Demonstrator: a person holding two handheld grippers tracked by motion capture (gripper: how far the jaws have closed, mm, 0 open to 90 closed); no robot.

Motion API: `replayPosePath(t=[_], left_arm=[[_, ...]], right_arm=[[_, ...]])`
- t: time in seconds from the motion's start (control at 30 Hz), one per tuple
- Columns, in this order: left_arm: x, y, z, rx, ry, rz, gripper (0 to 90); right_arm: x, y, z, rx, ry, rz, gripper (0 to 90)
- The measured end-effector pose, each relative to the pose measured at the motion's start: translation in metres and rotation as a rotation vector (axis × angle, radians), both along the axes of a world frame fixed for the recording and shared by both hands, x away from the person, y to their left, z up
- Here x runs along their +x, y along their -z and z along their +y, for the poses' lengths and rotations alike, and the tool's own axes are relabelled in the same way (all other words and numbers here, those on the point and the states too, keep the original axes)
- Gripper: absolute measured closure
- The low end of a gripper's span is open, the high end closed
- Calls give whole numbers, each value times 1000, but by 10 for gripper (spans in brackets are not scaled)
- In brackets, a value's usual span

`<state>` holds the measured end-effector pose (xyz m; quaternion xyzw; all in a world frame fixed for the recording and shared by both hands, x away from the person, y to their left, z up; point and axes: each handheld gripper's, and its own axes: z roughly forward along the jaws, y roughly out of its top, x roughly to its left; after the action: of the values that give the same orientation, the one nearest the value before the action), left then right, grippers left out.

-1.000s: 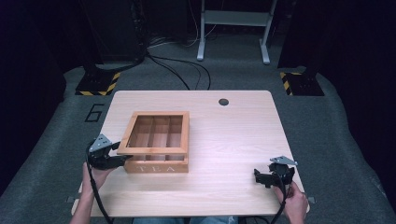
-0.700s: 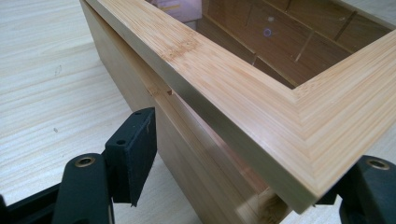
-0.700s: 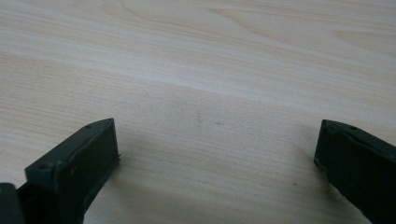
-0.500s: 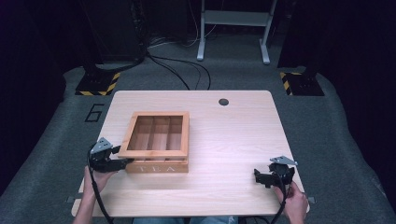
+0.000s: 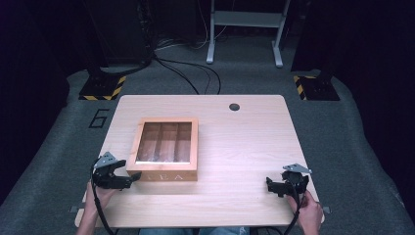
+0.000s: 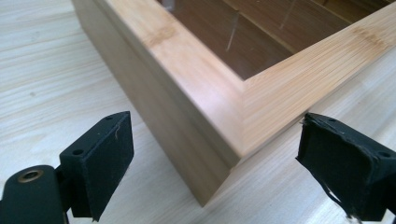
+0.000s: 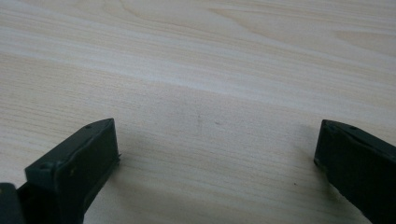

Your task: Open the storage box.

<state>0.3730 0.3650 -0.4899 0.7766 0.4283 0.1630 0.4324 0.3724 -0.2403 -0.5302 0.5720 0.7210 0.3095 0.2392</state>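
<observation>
Left gripper arrives at the corner of the tea box

Left gripper [image 5: 128,180] has moved in over the last second and now sits at the near left corner of the tea box [image 5: 165,147]. In the left gripper view its jaws stand wide apart, released, with the box corner [image 6: 233,140] between them, touching neither. I judge that a grasp or a push on the box comes next. Right gripper [image 5: 275,187], well apart to the right of the box, has not moved; its jaws are also spread, holding nothing, over the bare table [image 5: 244,137]. Beyond the box, a small round hole [image 5: 234,106] marks the far edge.
</observation>
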Motion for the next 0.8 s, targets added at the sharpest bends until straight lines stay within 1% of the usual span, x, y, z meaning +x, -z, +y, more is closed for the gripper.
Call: replayPosePath(t=[0.07, 0.13, 0.17, 0.23, 0.37, 0.43, 0.5, 0.53, 0.57, 0.63, 0.67, 0.73, 0.8], left_arm=[[-4, 3, 3, -20, -20, -12, 82], [-9, 6, 5, -16, -29, -9, 51], [-12, 8, 5, -6, -38, -13, 35], [-18, 14, 6, 15, -45, 2, 5], [-25, 28, 8, 69, -58, 41, 0], [-26, 34, 8, 97, -70, 51, 0], [-27, 39, 8, 106, -82, 57, 0], [-27, 41, 8, 117, -89, 71, 0], [-26, 41, 7, 128, -99, 58, 0], [-26, 41, 6, 141, -96, 66, 0], [-25, 41, 6, 155, -95, 75, 0], [-26, 42, 3, 187, -98, 71, 0], [-26, 42, 2, 184, -108, 67, 0]], right_arm=[[0, 0, 0, 0, 0, 0, 0], [0, 0, 0, 0, 0, 0, 0], [0, 0, 0, 0, 0, 0, 0], [0, 0, 0, 0, 0, 0, 0], [0, 0, 0, 0, 0, 0, 0], [0, 0, 0, 0, 0, 0, 0], [0, 0, 0, 0, 0, 0, 0], [0, 0, 0, 0, 0, 0, 0], [0, 0, 0, 0, 1, 0, 0], [0, 0, 0, 0, 0, 0, 0], [0, 0, 0, 0, 0, 0, 0], [0, 0, 0, 0, 0, 0, 0], [0, 0, -1, -7, -5, 1, 0]])
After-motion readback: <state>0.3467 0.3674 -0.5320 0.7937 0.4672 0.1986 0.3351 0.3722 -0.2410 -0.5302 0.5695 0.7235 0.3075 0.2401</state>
